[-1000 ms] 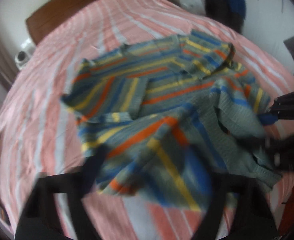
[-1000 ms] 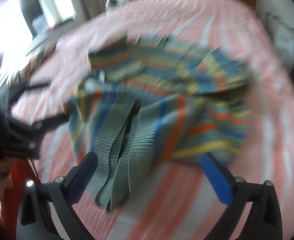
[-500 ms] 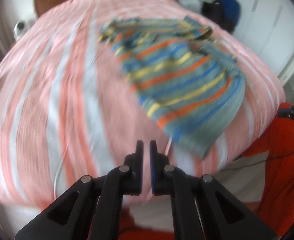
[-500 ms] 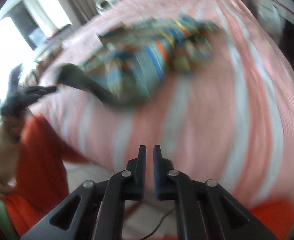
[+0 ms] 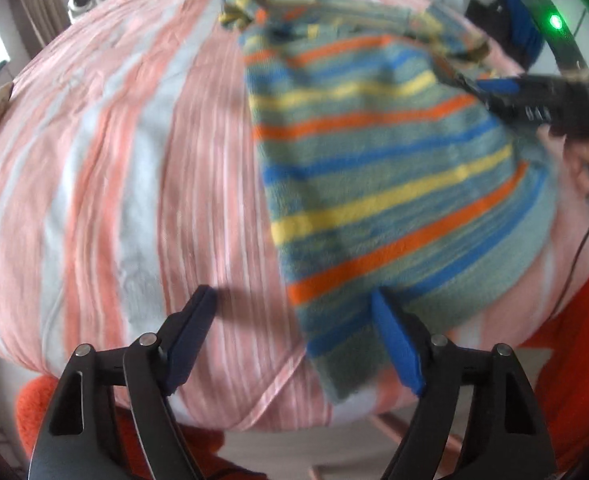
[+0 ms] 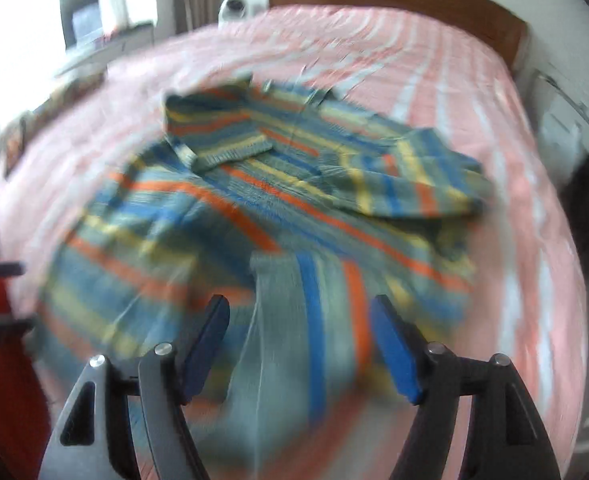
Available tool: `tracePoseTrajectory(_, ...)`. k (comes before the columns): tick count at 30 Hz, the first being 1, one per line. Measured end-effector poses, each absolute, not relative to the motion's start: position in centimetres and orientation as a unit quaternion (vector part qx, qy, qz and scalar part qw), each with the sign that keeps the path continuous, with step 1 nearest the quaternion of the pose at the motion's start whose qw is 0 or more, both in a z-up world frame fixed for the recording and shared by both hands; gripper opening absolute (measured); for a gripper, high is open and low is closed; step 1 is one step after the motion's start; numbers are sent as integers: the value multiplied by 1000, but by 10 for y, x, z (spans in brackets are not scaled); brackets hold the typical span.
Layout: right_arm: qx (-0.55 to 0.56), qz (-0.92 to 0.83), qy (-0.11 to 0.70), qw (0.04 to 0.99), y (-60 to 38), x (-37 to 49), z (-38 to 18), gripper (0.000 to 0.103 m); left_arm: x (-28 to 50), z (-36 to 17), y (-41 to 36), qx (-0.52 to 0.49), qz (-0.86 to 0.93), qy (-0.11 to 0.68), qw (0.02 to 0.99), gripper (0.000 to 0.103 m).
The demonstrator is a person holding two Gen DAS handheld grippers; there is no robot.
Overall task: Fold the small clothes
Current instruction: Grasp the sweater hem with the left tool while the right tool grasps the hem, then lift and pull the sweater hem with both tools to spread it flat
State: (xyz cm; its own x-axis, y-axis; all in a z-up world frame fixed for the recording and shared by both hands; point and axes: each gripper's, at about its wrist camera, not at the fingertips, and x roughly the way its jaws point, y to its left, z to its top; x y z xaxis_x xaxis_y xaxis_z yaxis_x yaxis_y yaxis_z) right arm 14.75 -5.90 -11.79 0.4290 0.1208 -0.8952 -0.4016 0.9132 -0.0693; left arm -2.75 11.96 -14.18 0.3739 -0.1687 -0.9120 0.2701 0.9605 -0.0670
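The left gripper point(image 5: 292, 320) is hanging over the near edge of the bed point(image 5: 106, 168) with its jaws spread wide, having just been opening; its left finger is over bare sheet and its right finger point(image 5: 394, 344) is over the near corner of the striped sweater point(image 5: 378, 176), with the pads not pressing on the cloth. The sweater is lying up and to the right of this gripper, stretching away across the pink-and-white sheet.

The right gripper point(image 6: 298, 332) is also standing wide, its jaws having just been opening, and a folded flap of the sweater point(image 6: 278, 200) is lying between the fingers without being pinched. The rest of the sweater is spreading out ahead of it toward the wooden headboard point(image 6: 394, 4). Both views are blurred.
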Motion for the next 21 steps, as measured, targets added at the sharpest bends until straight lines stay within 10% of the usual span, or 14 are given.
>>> tracePoseTrajectory(2,-119,165,519,830,-68,151,-124,25,-35,-138,122,43,-128,537,833,69)
tracePoseTrajectory(4,-72,167,502,846,-85,136,-103,8,-42,-132,126,29,-141,536,832,29)
tracePoseTrajectory(7,-19,178,471,864,-120,74,-56,8,-49,-129,136,-5,-166,544,823,7)
tracePoseTrajectory(13,36,148,526,837,-182,-69,-48,10,-54,-123,140,-9,-176,548,818,11)
tracePoseTrajectory(17,91,102,548,825,-214,-107,-71,58,-60,-120,140,-7,-179,551,815,23)
tracePoseTrajectory(21,200,137,511,825,-226,-76,-80,58,-53,-123,125,22,-169,544,821,28)
